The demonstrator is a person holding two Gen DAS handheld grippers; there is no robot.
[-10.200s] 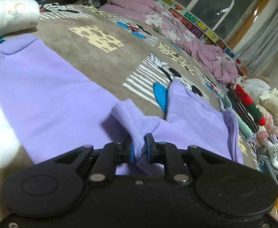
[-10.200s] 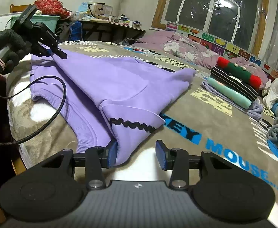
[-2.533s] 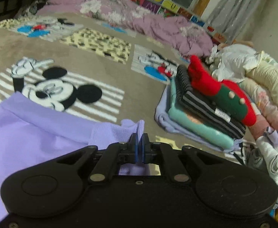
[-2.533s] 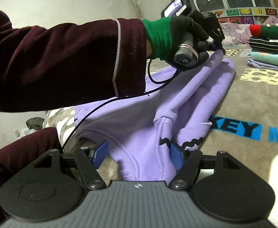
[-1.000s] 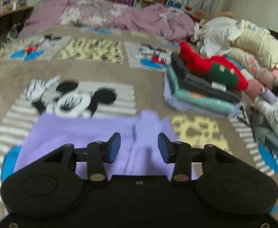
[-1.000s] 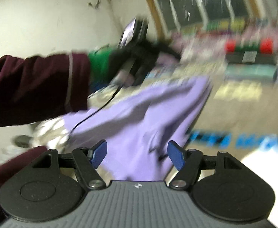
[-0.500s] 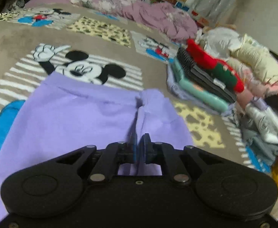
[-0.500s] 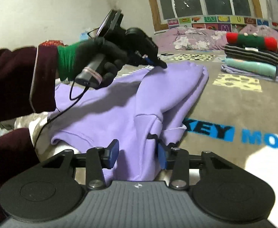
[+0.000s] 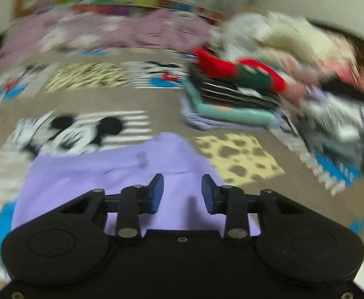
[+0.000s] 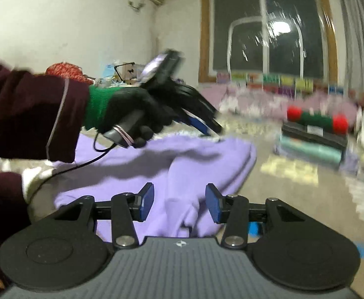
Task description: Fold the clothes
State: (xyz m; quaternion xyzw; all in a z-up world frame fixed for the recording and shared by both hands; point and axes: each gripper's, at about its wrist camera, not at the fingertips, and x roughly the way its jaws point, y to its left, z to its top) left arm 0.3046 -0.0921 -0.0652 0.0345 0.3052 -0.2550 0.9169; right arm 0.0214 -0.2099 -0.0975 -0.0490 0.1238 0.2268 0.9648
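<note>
No writing is coming through legibly: the coloured tiles under the window point(image 10: 266, 25) are smeared by motion, and the bed blanket point(image 9: 157, 99) is showing only a Mickey Mouse face print point(image 9: 82, 130), with no readable label on the folded garments.

1 lilac sweatshirt point(image 9: 132, 172) is lying on the blanket, bunched into folds, just below the mouse print. 1 stack of folded clothes point(image 9: 231, 94) is sitting beyond it, well apart, with 3 layers I can count: a red-and-green piece on top, a black striped one, a teal one; more may be lying underneath. A loose heap of unfolded laundry point(image 9: 294, 44) is lying past that.

2 grippers are in play. The left gripper point(image 9: 182, 193) is hovering over the sweatshirt with its jaws opening, pads apart and pinching no fabric. In the right wrist view it point(image 10: 202, 124) is sitting in a black-gloved hand point(image 10: 132, 114) with a green cuff, its tips just above the sweatshirt point(image 10: 182, 159).

The right gripper point(image 10: 179, 203) is standing with its jaws apart; a ridge of lilac cloth is lying between the pads, and neither pad is visibly pressing on it.
</note>
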